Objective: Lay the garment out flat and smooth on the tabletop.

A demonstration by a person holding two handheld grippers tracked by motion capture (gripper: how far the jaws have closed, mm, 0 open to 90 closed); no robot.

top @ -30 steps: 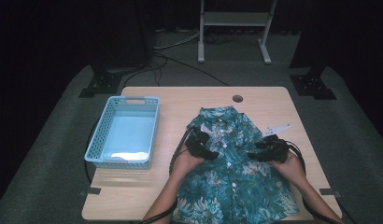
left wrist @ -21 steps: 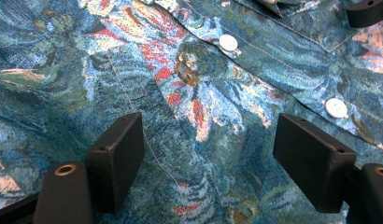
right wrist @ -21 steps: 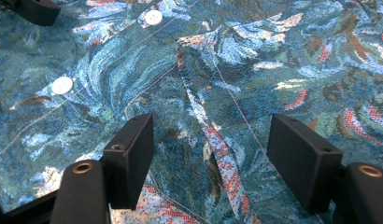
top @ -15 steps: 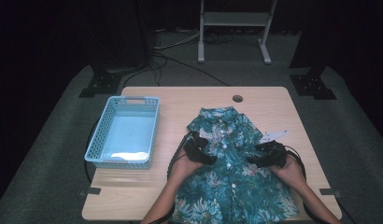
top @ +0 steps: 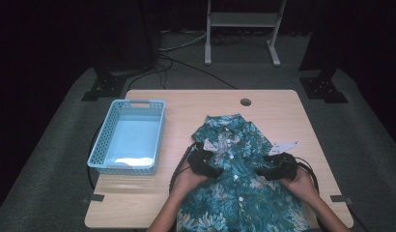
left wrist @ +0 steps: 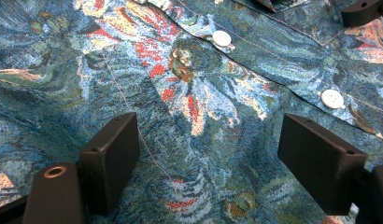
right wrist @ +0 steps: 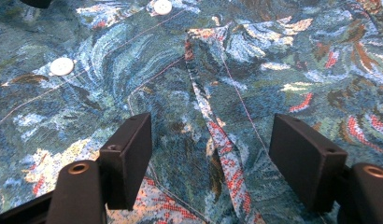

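Fingers [left wrist: 110,161] of the left gripper [left wrist: 213,163] are standing wide apart over the floral shirt [top: 239,193], gripping nothing, with the teal and red print lying flat between them and two white buttons [left wrist: 222,38] showing farther along the placket. Over on the other side, the right gripper [right wrist: 210,161] is likewise spreading its fingers [right wrist: 129,154] wide, holding nothing, and a stitched seam fold is running up between them (a third button sits off toward the upper left of that view). Seen from the high view, both grippers are resting on the shirt at about chest height, the left gripper [top: 204,163] near the wearer's sleeve edge on the left and the right gripper [top: 278,166] near the opposite edge, just below a white tag [top: 284,146]. That shirt is lying face up and buttoned on the bench [top: 186,104], collar pointing away from the person, hem hanging off the near edge. A light blue basket [top: 130,137] is sitting well apart to its left.
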